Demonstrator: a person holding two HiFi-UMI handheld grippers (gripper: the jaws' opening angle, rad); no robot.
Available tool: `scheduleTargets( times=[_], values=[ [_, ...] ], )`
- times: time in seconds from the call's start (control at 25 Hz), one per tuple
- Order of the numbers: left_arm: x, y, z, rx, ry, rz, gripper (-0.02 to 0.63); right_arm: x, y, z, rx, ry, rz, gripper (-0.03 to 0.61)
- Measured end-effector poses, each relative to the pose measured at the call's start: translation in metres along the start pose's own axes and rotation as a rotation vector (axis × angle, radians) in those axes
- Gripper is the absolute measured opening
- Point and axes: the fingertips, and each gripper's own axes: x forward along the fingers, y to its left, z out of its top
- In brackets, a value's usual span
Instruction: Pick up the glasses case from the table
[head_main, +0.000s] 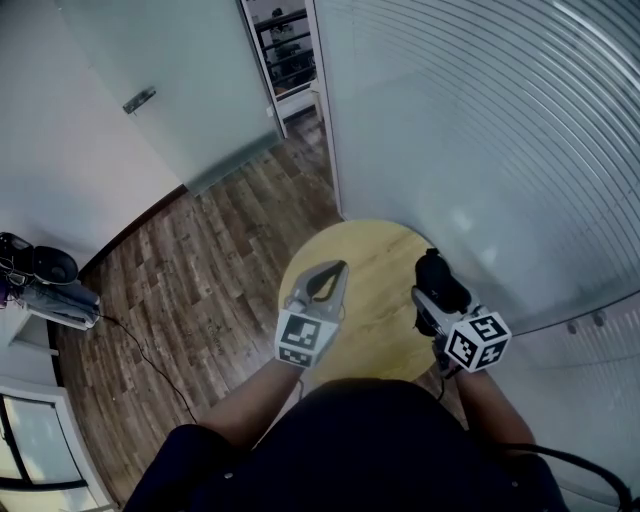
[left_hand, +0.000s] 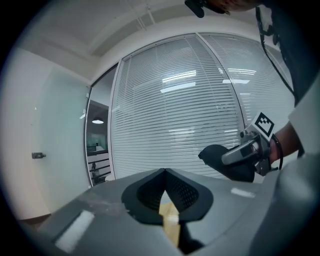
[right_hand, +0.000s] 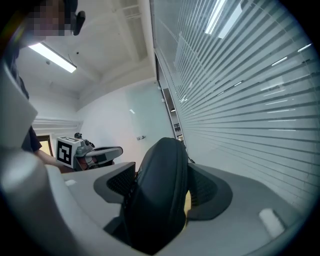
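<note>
Now, right gripper (head_main: 432, 296): clamped on black glasses case (right_hand: 159, 200), above round table (head_main: 375, 330), lower centre.
left gripper (left_hand: 165, 172): jaws together, empty.

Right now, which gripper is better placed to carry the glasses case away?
Right. The right gripper is shut on the black glasses case, held above the round wooden table; the left gripper is shut and empty.

Bright ceiling lighting; fisheye edges; near parts blurred.
</note>
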Motion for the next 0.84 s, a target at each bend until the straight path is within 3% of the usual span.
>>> scheduleTargets(
  times=[0.84],
  values=[
    [-0.014,0.007,-0.007,-0.018,0.018,0.079,0.005,0.007,0.001,0.005,0.007,-0.014,0.058,0.33]
  ],
)
